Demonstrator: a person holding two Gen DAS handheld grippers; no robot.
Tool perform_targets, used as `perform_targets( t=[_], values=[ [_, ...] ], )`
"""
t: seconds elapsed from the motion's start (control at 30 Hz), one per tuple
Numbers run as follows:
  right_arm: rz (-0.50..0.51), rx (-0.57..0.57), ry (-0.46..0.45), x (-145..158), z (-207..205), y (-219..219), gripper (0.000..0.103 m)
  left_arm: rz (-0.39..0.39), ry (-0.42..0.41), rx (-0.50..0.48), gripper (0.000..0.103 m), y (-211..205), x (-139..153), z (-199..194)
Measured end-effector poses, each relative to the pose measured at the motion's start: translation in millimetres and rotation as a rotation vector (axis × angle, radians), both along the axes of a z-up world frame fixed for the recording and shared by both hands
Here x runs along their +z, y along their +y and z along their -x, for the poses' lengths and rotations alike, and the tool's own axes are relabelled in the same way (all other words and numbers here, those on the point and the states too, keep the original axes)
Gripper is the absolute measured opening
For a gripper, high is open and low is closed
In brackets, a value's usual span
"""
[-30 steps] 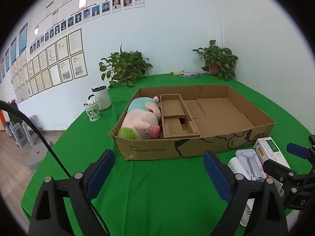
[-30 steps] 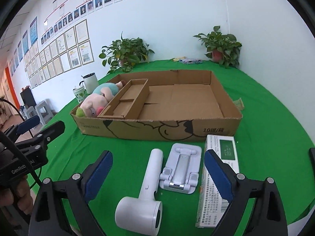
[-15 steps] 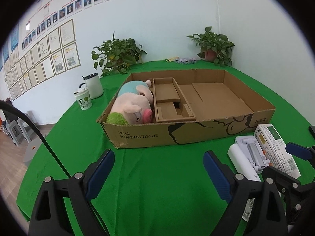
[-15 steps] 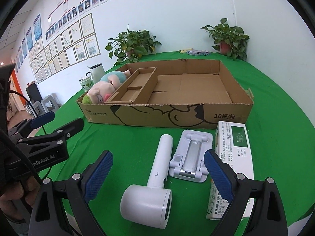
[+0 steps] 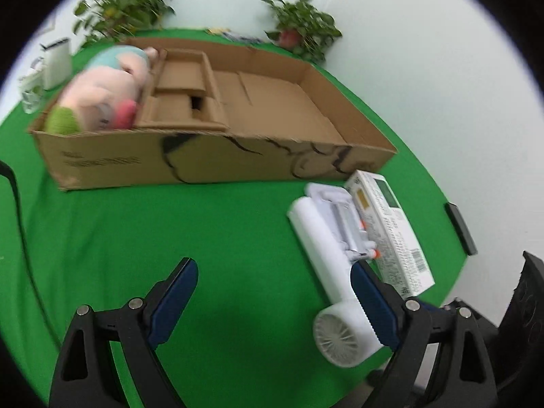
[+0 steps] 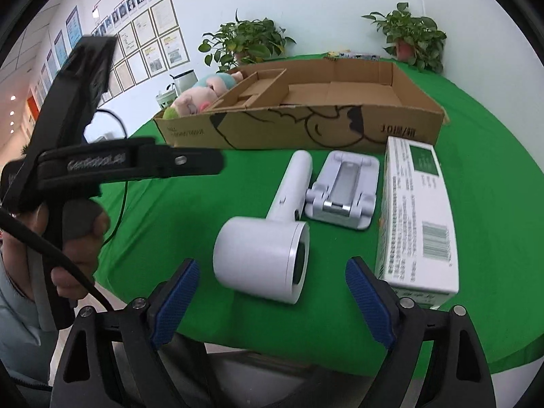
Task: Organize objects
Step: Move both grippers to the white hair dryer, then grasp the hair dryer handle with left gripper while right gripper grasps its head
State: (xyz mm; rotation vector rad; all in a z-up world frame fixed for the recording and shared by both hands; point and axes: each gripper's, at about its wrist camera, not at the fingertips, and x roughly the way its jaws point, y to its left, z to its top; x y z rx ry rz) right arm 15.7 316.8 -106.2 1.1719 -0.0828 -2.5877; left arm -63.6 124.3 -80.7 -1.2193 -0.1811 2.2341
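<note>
Right wrist view: we see the right gripper [image 6: 272, 292] spread wide, holding nothing, low above the green cloth [image 6: 176, 204], just before the smooth white hair dryer [image 6: 268, 238]. The left gripper [image 5: 275, 299] is open too. Beyond lie a folding stand [image 6: 343, 190] and a printed carton [image 6: 418, 210], then the cardboard tray [image 6: 306, 129] with a soft plush pig [image 6: 197, 97].

White hair dryer [image 6: 272, 234], stand [image 6: 343, 187], carton [image 6: 416, 210] lie before cardboard box [image 6: 306, 125].
</note>
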Motion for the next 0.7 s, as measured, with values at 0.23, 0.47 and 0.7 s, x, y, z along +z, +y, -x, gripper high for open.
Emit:
perform_targets(
  t=[0.23,0.47,0.7],
  values=[
    [-0.041,0.027,0.006,-4,5,-15,0.054,-0.098,-0.194,-0.115,0.065,36,-25,31],
    [-0.174,0.066,0.089,-2,-3,-43,0.054,-0.087,-0.244,-0.132,0.044,38,-36,18],
    [-0.385,0.14,0.197,-3,-15,-81,0.053,-0.085,-0.209,-0.105,0.044,17,-22,10]
  ],
)
